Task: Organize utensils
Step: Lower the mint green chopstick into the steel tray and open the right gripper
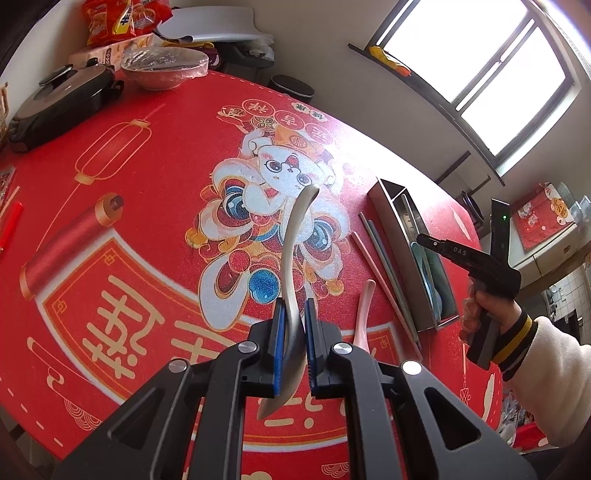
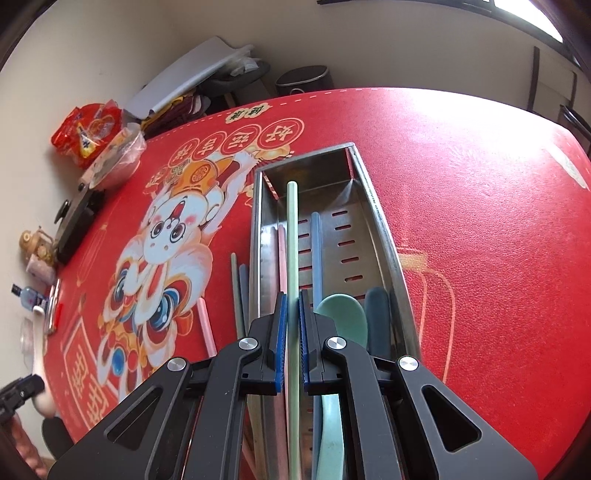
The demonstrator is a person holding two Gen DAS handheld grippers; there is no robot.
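My left gripper [image 1: 293, 343] is shut on a white spoon [image 1: 295, 251], held above the red tablecloth with its handle pointing away. On the cloth to the right lie a pink spoon [image 1: 364, 314] and loose chopsticks [image 1: 384, 291], beside a long steel utensil tray [image 1: 391, 206]. My right gripper [image 2: 293, 332] is shut on a pale green chopstick [image 2: 291, 240], which lies lengthwise over the tray [image 2: 380, 221]. Inside the tray are a pink chopstick [image 2: 281, 251], a blue chopstick [image 2: 316, 251], a green spoon [image 2: 343, 317] and a dark blue spoon [image 2: 378, 317].
A black lidded pan [image 1: 62, 103], a wrapped bowl [image 1: 166, 70] and snack bags [image 1: 118, 18] crowd the table's far left corner. Three chopsticks [image 2: 236, 280] lie just left of the tray. A person's hand [image 1: 480, 306] in a white sleeve holds the right gripper.
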